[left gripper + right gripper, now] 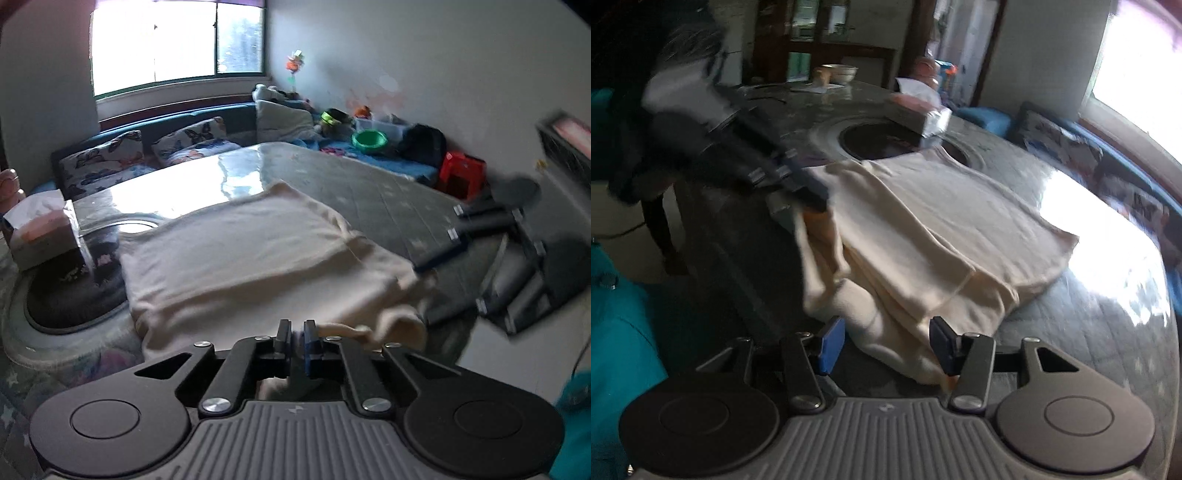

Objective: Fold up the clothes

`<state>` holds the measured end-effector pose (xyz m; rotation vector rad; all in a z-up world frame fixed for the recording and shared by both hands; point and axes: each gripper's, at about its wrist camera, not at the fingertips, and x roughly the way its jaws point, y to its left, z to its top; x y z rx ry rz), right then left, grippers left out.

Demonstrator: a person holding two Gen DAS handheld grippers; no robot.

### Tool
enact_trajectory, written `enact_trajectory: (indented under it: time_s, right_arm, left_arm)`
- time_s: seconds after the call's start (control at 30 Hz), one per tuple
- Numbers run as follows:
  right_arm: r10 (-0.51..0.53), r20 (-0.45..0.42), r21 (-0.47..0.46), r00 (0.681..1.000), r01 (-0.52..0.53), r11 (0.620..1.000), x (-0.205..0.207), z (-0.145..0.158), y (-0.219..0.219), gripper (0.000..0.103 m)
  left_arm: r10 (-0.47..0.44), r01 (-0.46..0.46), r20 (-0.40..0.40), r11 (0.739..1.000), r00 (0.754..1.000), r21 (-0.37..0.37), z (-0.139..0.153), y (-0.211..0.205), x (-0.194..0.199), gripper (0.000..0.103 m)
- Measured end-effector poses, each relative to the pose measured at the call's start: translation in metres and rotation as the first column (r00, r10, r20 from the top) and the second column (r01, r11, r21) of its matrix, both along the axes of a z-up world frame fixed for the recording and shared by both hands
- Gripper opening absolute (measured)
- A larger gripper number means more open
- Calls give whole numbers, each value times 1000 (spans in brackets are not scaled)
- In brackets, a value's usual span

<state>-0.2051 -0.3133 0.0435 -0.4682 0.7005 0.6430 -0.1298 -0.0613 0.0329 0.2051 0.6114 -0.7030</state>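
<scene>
Cream garment [923, 221] was laid part-folded on glass table [1089, 332], near tissue box [40, 232]. L gripper [295, 336] was clamped on its edge; R gripper [886, 339] was held apart.

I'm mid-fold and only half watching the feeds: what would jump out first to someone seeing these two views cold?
The cream garment spread across the middle of the glossy table, one side already doubled over, with window glare on the tabletop beyond it. The left gripper is shut on a bunched edge of the cloth at the near side, while the right gripper stands open around a lower fold. A tissue box sits at the table's round inset.
</scene>
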Motion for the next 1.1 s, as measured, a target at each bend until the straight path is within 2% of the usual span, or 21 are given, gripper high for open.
enact_trajectory:
  time_s: [0.17, 0.3, 0.4, 0.5, 0.53, 0.73, 0.93, 1.1]
  right_arm:
    - [100, 76, -34, 992, -98, 995, -5, -8, 11, 55]
    - [112, 56, -39, 992, -110, 993, -8, -5, 8, 55]
    - [71, 27, -12, 997, -71, 997, -4, -2, -3, 59]
    - [43, 7, -12, 999, -43, 999, -1, -2, -11, 59]
    - [39, 7, -20, 999, -39, 999, -1, -2, -12, 60]
    - [51, 7, -44, 999, -50, 998, -2, -3, -12, 63]
    - [59, 17, -44, 998, -58, 997, -5, -5, -7, 64]
    - [62, 19, -43, 998, -61, 997, -6, -4, -9, 68]
  left_arm:
    - [13, -15, -49, 999, 999, -39, 3, 2, 26, 5]
    - [-34, 31, -68, 999, 997, -37, 6, 14, 18, 7]
    - [-70, 69, -72, 997, 995, -26, 8, 23, 7, 16]
    - [-97, 99, -47, 995, 994, 33, 4, 29, -15, 40]
    - [-105, 107, -36, 993, 994, 58, 1, 29, -20, 42]
    - [-198, 177, 77, 960, 977, 217, -16, 15, -48, 42]
    - [-229, 199, 106, 951, 968, 238, -22, 9, -50, 40]
    - [-228, 200, 84, 946, 970, 254, -24, 19, -53, 40]
